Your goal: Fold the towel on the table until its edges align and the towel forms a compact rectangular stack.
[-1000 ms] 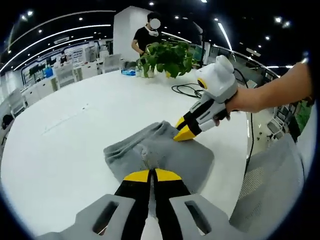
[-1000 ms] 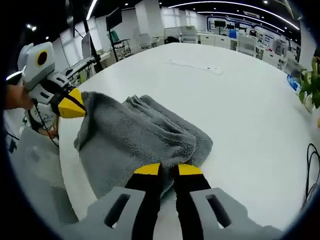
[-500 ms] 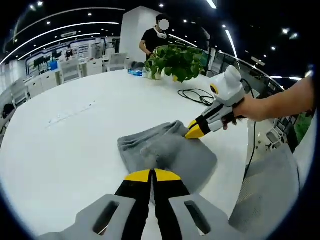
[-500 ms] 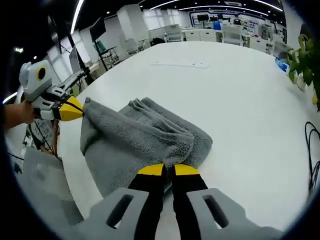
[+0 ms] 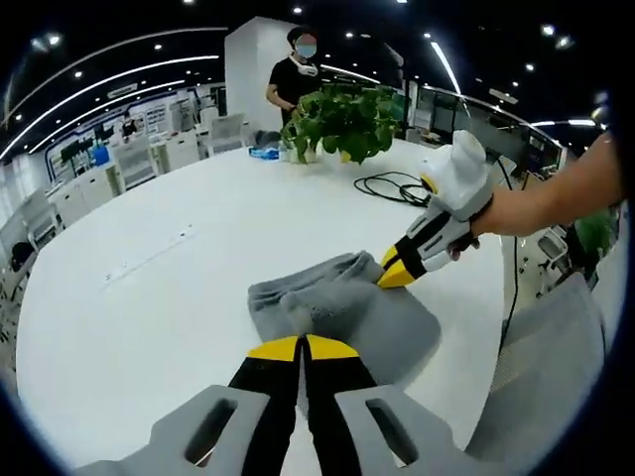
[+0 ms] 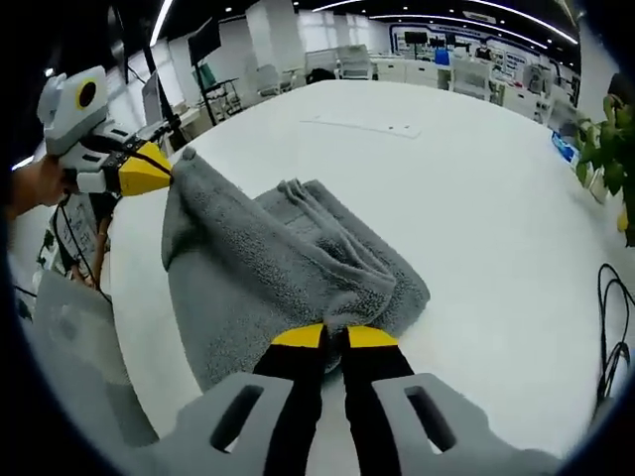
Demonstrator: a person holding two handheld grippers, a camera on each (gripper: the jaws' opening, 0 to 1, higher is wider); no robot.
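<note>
Towel [image 5: 342, 312] lay bunched on the white worktop [image 5: 179, 278], just ahead of both pairs of jaws — each pinching a corner. Left gripper [image 5: 301, 347] had its jaws pressed together on the near edge; right gripper [image 6: 333, 337] likewise clamped its edge. A potted plant [image 5: 342, 119] stood far beyond the left jaws.

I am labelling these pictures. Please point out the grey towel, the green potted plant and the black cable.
grey terry towel [image 6: 288, 263], right gripper view, middle of the top fold.
green potted plant [image 5: 342, 117], left gripper view, its leaves.
black cable [image 5: 389, 186], left gripper view, coiled loop.
</note>
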